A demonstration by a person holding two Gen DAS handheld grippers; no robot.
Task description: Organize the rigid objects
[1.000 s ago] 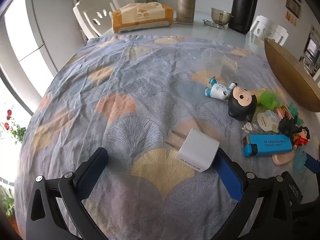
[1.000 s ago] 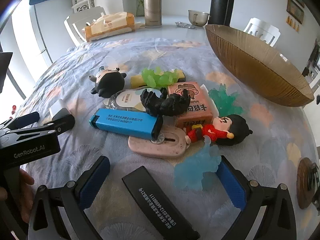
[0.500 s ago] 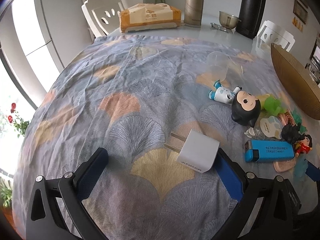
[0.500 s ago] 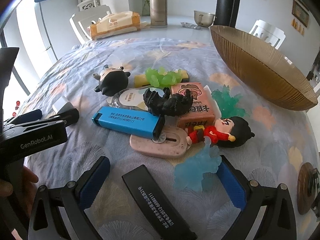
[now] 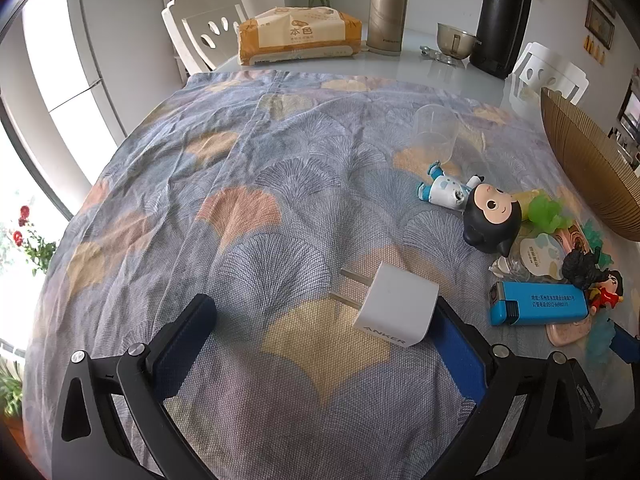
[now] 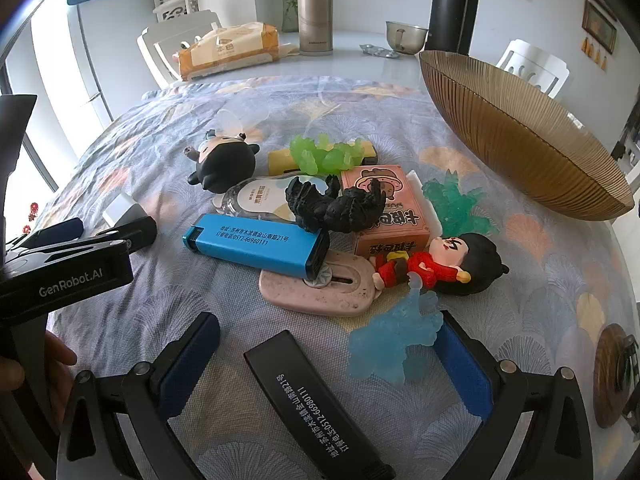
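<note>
White charger (image 5: 398,307) touches left hand-held gripper's (image 5: 326,334) right finger.

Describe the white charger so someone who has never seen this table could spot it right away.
Start at the patterned tablecloth and go to its near side, left of the heap of toys. The white charger lies there alone, against the inner pad of one finger of the open left tongs. It is the only plain white cube, with two metal prongs sticking out.

The left tool (image 5: 324,340) was held low and level, its two blue-padded fingers (image 5: 182,344) spread wide apart. The right tool (image 6: 326,364) was likewise low, fingers (image 6: 462,364) set wide. A bare hand (image 6: 16,364) gripped the left tool's body at the frame edge.
</note>
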